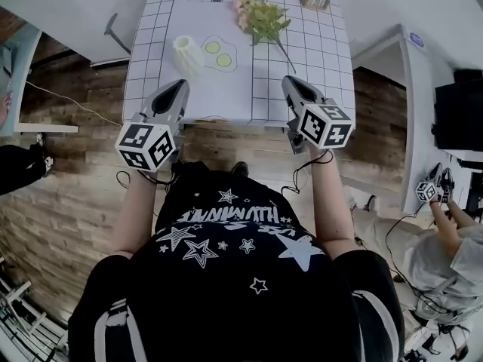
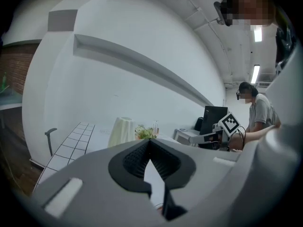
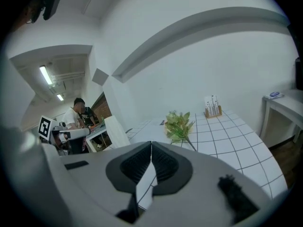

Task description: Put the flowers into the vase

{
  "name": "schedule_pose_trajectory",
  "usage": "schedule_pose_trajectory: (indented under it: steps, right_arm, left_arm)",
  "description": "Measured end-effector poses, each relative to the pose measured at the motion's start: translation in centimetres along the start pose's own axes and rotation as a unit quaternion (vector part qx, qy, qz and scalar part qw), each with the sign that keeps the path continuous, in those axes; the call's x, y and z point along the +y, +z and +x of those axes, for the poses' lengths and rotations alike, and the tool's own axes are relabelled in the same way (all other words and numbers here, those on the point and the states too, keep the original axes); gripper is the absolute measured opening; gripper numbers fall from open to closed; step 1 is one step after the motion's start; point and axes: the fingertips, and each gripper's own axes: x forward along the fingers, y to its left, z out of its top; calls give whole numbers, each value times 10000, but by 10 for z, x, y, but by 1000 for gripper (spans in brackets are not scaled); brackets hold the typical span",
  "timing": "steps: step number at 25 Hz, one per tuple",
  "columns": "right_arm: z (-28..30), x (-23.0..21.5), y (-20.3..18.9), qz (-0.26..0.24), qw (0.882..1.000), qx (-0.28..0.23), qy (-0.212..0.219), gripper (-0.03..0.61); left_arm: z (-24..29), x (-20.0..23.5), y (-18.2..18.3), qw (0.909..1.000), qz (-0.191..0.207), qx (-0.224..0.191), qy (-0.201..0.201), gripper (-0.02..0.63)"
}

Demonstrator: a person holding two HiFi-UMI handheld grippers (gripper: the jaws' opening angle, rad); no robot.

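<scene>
You are holding the left tool (image 1: 179, 87) and right tool (image 1: 290, 82), both closed and empty, over the desk's (image 1: 309, 59) near edge, with the flowers (image 1: 264, 19) lying by its far edge and the vase (image 1: 186, 50) standing nearer its left edge.

I see a table (image 1: 324, 59) under a white cloth ruled with a black grid, set against a white wall (image 2: 118, 79). A long grey ledge (image 2: 142, 63) runs across that wall. The floor (image 1: 68, 194) is brown wood plank. A strip of brick wall (image 2: 12, 72) shows at the left edge. I count 2 lit strip lights (image 2: 255, 73) on the ceiling in the left gripper view. A desk (image 2: 187, 135) carries a dark monitor (image 2: 214, 115), and a white side table (image 3: 279, 103) stands near the gridded one.
</scene>
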Motion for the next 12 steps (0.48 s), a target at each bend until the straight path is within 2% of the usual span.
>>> schedule_pose_trajectory:
  steps: [6,12]
  right_arm:
    - [-5,-5,-9,-8,9996,99,247,12]
    - [-3,-3,-14,-133,9989,238,379,12]
  left_arm:
    - [-10,-23,-10,9998,-10,19,216,9]
    - [-16,-26,-22,9994,-110,153,293,9]
